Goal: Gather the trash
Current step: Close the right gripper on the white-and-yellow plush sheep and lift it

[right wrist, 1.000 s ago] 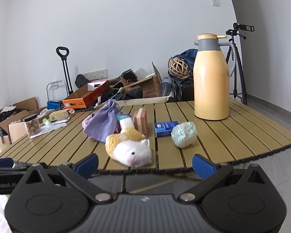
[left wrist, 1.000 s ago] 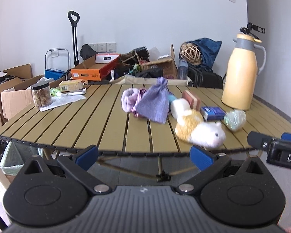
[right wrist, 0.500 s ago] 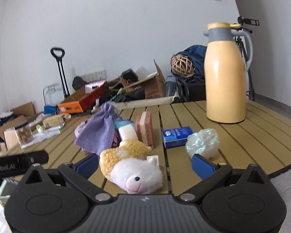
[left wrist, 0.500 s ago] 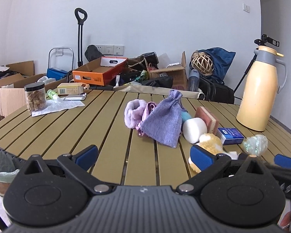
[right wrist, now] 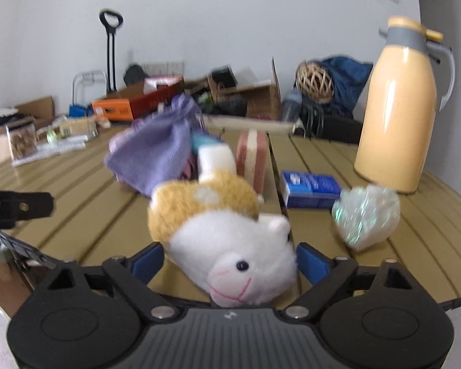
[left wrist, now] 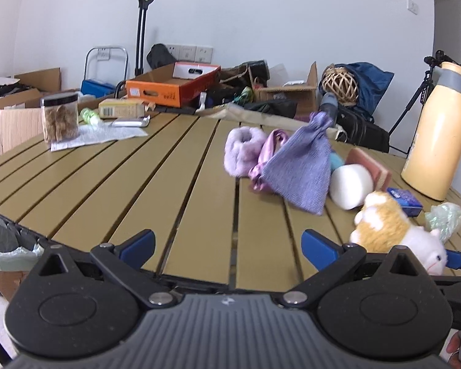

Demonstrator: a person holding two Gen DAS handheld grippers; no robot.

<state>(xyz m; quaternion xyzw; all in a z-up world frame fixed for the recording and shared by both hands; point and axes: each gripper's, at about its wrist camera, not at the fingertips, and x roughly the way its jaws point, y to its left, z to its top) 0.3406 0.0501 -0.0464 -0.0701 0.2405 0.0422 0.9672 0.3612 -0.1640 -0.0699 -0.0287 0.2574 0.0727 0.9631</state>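
A white and orange plush toy point(right wrist: 218, 233) lies on the slatted table point(left wrist: 107, 184) near its front edge. Its head sits between the blue fingertips of my right gripper point(right wrist: 230, 261), whose jaws are closing; the pads stand right at its sides without visibly squeezing it. A crumpled shiny wrapper point(right wrist: 365, 215) lies just right of the toy, and a small blue box point(right wrist: 310, 189) sits behind it. My left gripper point(left wrist: 229, 244) is open over bare table slats, left of the plush toy point(left wrist: 393, 230), with nothing between its fingers.
A purple pouch point(left wrist: 298, 166), a fluffy lilac item point(left wrist: 242, 150), a white roll point(left wrist: 350, 187) and a pink sponge point(right wrist: 252, 156) cluster mid-table. A yellow thermos point(right wrist: 396, 107) stands at the right. A jar point(left wrist: 60, 117) and papers are far left. A lined bin point(left wrist: 3, 246) sits below the table's left edge.
Both grippers have moved forward and lower over the table. The right one has come around the plush toy's head and its jaws have narrowed. The left stays open.
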